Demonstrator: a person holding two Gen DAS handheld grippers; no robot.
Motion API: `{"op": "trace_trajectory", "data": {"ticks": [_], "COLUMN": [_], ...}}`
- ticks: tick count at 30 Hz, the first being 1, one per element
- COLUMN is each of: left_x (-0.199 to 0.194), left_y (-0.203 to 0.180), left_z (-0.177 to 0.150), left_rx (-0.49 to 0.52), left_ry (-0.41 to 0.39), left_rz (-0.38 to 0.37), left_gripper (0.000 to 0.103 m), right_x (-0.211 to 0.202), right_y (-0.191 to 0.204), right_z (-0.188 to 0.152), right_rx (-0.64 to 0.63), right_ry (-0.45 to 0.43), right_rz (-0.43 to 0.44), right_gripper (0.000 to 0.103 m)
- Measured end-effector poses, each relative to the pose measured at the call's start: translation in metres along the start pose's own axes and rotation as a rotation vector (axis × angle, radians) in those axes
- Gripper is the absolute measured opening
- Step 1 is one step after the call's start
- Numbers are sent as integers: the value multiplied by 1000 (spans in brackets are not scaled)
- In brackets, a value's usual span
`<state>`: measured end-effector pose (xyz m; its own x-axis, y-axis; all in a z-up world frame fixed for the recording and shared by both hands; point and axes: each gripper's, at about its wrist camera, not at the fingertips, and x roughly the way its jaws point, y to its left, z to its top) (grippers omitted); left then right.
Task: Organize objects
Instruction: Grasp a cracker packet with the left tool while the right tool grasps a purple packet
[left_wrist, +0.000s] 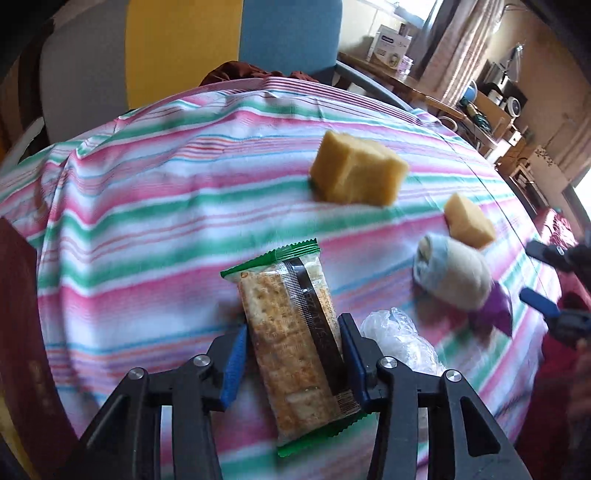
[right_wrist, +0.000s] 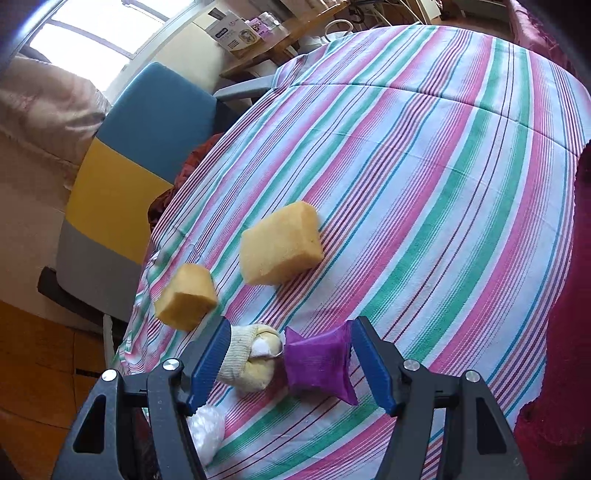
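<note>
A cracker packet (left_wrist: 291, 332) with green ends sits lengthwise between the blue pads of my left gripper (left_wrist: 291, 325), which is shut on its long sides above the striped tablecloth (left_wrist: 147, 229). My right gripper (right_wrist: 291, 325) is open over a rolled sock (right_wrist: 247, 354) and a purple pouch (right_wrist: 317, 362) that lie side by side between its fingers. I cannot tell whether the pads touch them. In the left wrist view the sock (left_wrist: 450, 273), the pouch (left_wrist: 496, 306) and the right gripper (left_wrist: 526, 271) are at the right edge.
Two yellow sponges lie farther out, a large one (left_wrist: 356, 173) (right_wrist: 282, 243) and a small one (left_wrist: 469, 221) (right_wrist: 186, 295). A crumpled clear plastic bag (left_wrist: 399, 336) (right_wrist: 207, 424) lies beside the left gripper. A blue and yellow chair (right_wrist: 147, 129) stands at the table's far edge.
</note>
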<state>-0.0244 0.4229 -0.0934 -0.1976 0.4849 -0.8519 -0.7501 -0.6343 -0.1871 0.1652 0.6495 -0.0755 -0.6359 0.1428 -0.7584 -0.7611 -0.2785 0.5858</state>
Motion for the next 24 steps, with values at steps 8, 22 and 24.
{"op": "trace_trajectory", "data": {"ticks": [8, 22, 24], "left_x": [1, 0, 5], "left_y": [-10, -5, -12], "left_z": [-4, -3, -4], "left_rx": [21, 56, 71], "left_ry": [34, 43, 32], "left_rz": [-69, 8, 37], "left_gripper": [84, 69, 70], "right_x": [10, 11, 12], "right_y": [11, 19, 17], "right_z": [-4, -5, -4], "right_rx": [-74, -152, -146], "right_ry": [24, 3, 6], "right_rz": [-68, -156, -163], "right_gripper": [69, 69, 69]}}
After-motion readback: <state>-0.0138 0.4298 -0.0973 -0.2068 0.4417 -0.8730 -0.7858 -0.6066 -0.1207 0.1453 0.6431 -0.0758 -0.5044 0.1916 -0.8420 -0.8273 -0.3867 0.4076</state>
